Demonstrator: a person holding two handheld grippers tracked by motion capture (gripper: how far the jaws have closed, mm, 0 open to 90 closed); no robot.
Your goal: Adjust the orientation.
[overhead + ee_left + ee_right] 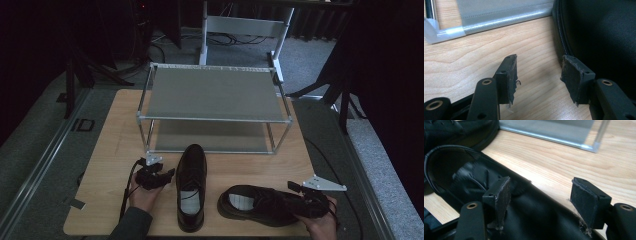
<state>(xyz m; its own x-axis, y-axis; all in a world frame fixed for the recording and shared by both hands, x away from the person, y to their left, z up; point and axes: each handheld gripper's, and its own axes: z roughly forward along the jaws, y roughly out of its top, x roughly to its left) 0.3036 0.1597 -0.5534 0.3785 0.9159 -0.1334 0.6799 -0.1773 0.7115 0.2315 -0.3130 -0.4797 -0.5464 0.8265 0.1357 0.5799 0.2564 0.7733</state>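
Where the high view looks down, a light wooden table (110, 150) holds a two-tier metal shoe rack (214, 107) with grey fabric shelves, both tiers bare. In front of the rack stand two black leather shoes. One shoe (191, 186) points toe-first toward the rack; the other shoe (260, 205) lies crosswise, its opening facing left. The left gripper (167, 173) sits just beside the upright shoe, held by a hand (145, 196). The right gripper (296, 191) rests over the crosswise shoe's toe end.

From the left gripper view, the jaws stand spread apart above bare wood, released, with the shoe's black side (599, 37) just beside the right-hand jaw.

From the right gripper view, the jaws are parted and straddle the black shoe's upper (524, 215), not clenched on it; the rack's lower rail (554, 132) lies beyond.
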